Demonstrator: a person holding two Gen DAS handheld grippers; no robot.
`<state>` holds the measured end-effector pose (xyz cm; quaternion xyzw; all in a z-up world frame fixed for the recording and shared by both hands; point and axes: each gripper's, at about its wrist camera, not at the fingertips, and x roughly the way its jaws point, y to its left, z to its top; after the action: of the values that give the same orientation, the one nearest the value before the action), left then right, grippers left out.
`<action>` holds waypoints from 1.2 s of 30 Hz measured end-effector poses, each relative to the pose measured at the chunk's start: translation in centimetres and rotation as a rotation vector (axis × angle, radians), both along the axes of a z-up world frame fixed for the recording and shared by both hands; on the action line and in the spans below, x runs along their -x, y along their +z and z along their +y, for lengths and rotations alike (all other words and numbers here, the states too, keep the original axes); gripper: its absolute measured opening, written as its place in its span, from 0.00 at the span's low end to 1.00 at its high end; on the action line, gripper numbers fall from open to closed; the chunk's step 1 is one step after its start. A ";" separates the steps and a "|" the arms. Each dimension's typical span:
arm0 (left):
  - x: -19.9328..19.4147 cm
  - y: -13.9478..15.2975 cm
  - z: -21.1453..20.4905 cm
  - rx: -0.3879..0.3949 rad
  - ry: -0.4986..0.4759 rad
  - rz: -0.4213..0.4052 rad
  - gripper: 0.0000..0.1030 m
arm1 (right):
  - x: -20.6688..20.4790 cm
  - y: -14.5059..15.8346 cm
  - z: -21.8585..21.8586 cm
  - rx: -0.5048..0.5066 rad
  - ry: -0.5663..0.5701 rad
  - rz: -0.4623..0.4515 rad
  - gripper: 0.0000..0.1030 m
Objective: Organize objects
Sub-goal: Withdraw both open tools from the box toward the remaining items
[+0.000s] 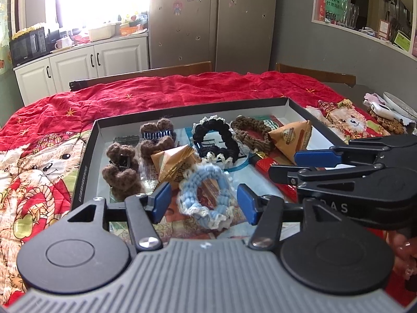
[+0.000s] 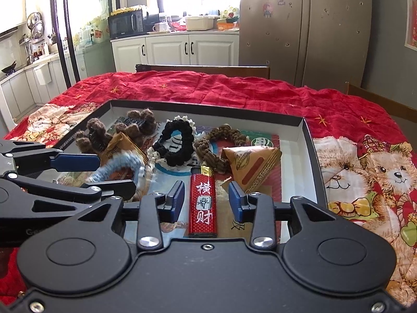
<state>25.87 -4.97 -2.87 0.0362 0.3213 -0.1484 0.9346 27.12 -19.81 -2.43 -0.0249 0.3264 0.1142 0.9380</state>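
Note:
A shallow black tray [image 1: 86, 156] on the red tablecloth holds several small things. My left gripper [image 1: 204, 200] is open, its blue pads on either side of a light blue scrunchie [image 1: 206, 195], which also shows in the right wrist view [image 2: 117, 165]. My right gripper [image 2: 206, 199] is open around a red lighter [image 2: 203, 203] lying flat in the tray [image 2: 311, 140]. The right gripper also shows in the left wrist view [image 1: 294, 165], and the left gripper in the right wrist view [image 2: 109, 172]. A black scrunchie [image 1: 216, 138], a brown scrunchie [image 1: 251, 133], two brown fuzzy clips [image 1: 120, 169] and two triangular snack packets [image 1: 289, 138] lie further back.
The red bear-print tablecloth [image 2: 365, 182] covers the table around the tray. Wooden chair backs [image 2: 203, 69] stand at the far edge. A woven coaster with white items [image 1: 385, 117] sits at the right. Kitchen cabinets and a fridge stand behind.

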 end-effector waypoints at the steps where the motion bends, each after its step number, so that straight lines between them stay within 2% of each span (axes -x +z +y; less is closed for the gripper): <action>1: 0.1 0.1 0.0 0.001 -0.001 -0.003 0.70 | 0.1 0.2 0.0 -0.001 -0.001 -0.005 0.35; 19: 2.5 2.3 0.9 -0.006 -0.011 -0.057 0.73 | 2.7 3.2 0.1 0.010 0.017 -0.074 0.38; 36: 5.9 4.6 1.8 0.006 -0.050 -0.102 0.75 | 7.1 5.8 0.4 0.020 0.067 -0.112 0.42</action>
<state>19.96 -3.20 1.73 0.0489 0.2718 -0.1704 0.9459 20.01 -19.40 3.36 -0.0517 0.2737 0.1408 0.9500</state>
